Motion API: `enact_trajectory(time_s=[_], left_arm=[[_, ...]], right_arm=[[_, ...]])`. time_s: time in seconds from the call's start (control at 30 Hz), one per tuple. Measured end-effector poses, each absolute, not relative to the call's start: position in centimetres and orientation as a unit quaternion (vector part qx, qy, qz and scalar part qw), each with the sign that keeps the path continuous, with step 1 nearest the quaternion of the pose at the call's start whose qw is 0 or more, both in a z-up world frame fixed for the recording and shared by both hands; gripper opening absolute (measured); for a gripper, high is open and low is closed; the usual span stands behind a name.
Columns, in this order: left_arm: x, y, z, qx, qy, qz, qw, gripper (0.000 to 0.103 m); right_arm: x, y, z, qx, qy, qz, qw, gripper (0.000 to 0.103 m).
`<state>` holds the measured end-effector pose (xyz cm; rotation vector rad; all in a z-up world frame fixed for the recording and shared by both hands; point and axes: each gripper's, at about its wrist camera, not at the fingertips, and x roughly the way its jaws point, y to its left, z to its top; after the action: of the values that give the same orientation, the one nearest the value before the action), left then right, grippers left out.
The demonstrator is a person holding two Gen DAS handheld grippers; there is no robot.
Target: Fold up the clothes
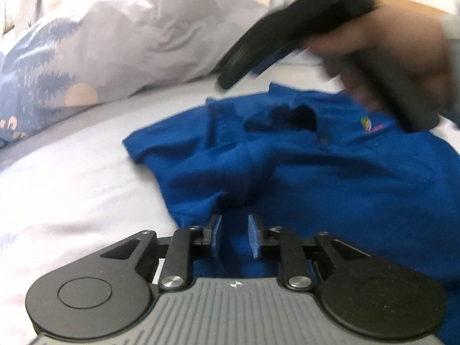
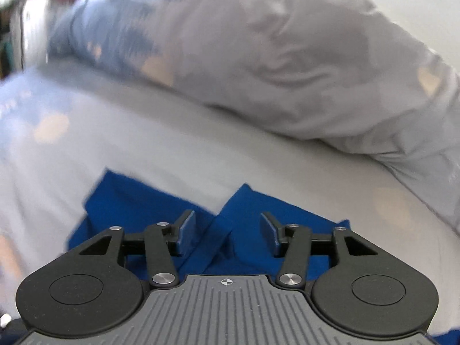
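Note:
A blue polo shirt lies spread on the white bed sheet, collar away from me and a small coloured logo on its chest. My left gripper hovers over the shirt's near edge. Its jaws stand slightly apart and blue cloth shows in the gap, not pinched. The right gripper, held in a person's hand, is blurred above the collar. In the right wrist view the right gripper is open wide over the shirt's folded collar points, holding nothing.
A rumpled grey duvet with a blue tree print and orange dots lies along the far side of the bed, behind the shirt; the duvet fills the top of the right wrist view. Bare sheet lies between it and the shirt.

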<state>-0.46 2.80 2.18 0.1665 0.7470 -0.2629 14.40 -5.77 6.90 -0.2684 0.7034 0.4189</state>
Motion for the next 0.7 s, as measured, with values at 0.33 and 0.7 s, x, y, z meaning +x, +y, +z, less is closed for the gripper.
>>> enact_trajectory(time_s=[0.33, 0.7], left_arm=[[-1.5, 3.8, 2.3, 0.084, 0.375, -0.161, 0.909, 0.048], [-1.8, 5.5, 2.6, 0.049, 0.393, -0.163, 0.904, 0.05]], right_arm=[[4.7, -7.3, 5.2, 0.016, 0.379, 0.227, 0.897, 0.053], [3.3, -9.2, 3.4, 0.017, 0.454, 0.194, 0.869, 0.043]])
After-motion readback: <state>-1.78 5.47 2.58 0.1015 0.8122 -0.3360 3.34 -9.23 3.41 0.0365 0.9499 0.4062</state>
